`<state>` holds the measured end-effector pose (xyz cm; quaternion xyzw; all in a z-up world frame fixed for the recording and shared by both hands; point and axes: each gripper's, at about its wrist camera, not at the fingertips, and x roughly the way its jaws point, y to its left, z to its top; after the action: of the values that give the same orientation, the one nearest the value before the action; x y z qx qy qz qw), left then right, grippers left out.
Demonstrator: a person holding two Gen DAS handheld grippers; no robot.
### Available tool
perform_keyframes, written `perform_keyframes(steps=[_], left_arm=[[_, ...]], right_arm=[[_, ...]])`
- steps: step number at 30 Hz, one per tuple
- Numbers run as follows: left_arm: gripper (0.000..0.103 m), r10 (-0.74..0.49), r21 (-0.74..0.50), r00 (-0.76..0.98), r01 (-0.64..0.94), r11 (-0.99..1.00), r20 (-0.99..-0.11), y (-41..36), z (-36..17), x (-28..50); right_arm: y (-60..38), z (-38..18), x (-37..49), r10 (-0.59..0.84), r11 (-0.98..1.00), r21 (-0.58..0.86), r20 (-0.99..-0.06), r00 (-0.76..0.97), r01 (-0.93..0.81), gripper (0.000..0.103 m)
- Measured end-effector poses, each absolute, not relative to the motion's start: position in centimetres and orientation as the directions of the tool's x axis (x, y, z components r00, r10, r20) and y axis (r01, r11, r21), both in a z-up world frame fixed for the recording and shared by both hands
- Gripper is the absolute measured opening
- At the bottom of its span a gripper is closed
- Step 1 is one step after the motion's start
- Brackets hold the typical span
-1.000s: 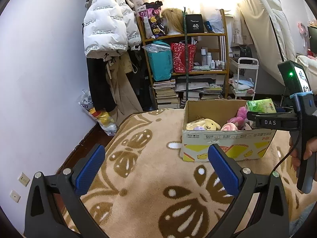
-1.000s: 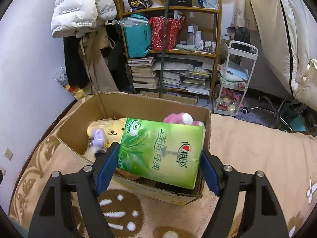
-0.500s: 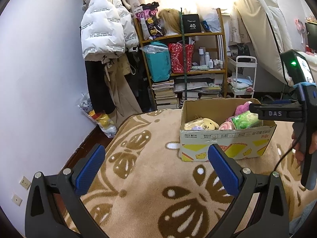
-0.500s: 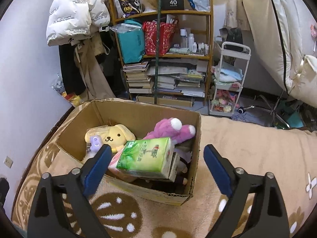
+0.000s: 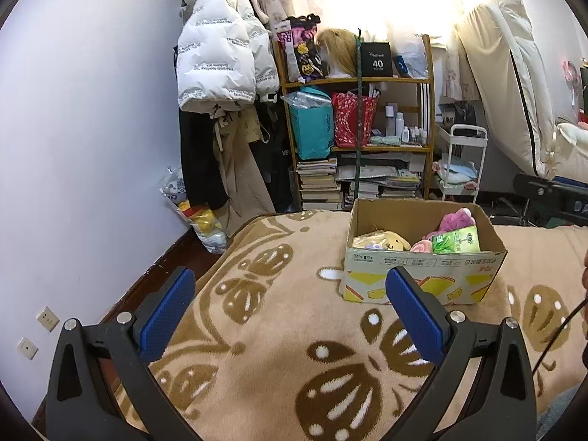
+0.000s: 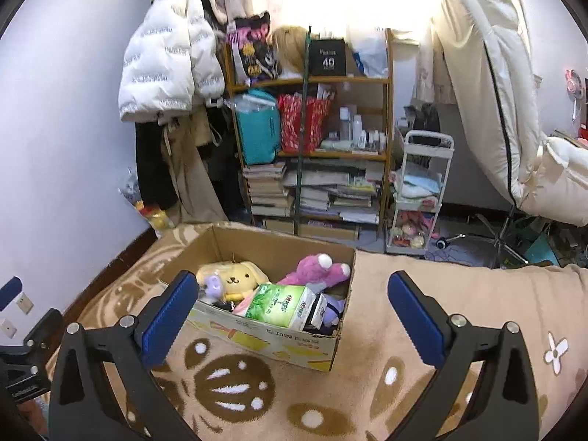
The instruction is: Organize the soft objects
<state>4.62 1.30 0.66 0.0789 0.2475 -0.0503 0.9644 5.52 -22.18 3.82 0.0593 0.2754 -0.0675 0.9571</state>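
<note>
Tissue pack (image 6: 280, 303) sits in the box (image 6: 257, 334), both grippers (image 6: 290, 316) (image 5: 290, 308) wide open and empty, so next up is probably finding another soft thing.

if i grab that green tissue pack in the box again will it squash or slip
The green tissue pack looks like a soft film-wrapped block, so it would probably dent under squeeze. Its glossy wrap may be a little slippery. It lies propped on the plush toys, so a push would likely shift it.
</note>
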Motion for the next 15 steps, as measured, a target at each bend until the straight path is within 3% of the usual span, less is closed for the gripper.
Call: perform_keyframes(steps=[15], left_arm=[[0.102,-0.08,0.089,0.887,0.134,0.987,-0.454,2.2,1.7,0.6]], right_arm=[[-22.2,6.1,-1.5,-0.109,0.983,0.076,-0.478,0.871,0.165,0.103]])
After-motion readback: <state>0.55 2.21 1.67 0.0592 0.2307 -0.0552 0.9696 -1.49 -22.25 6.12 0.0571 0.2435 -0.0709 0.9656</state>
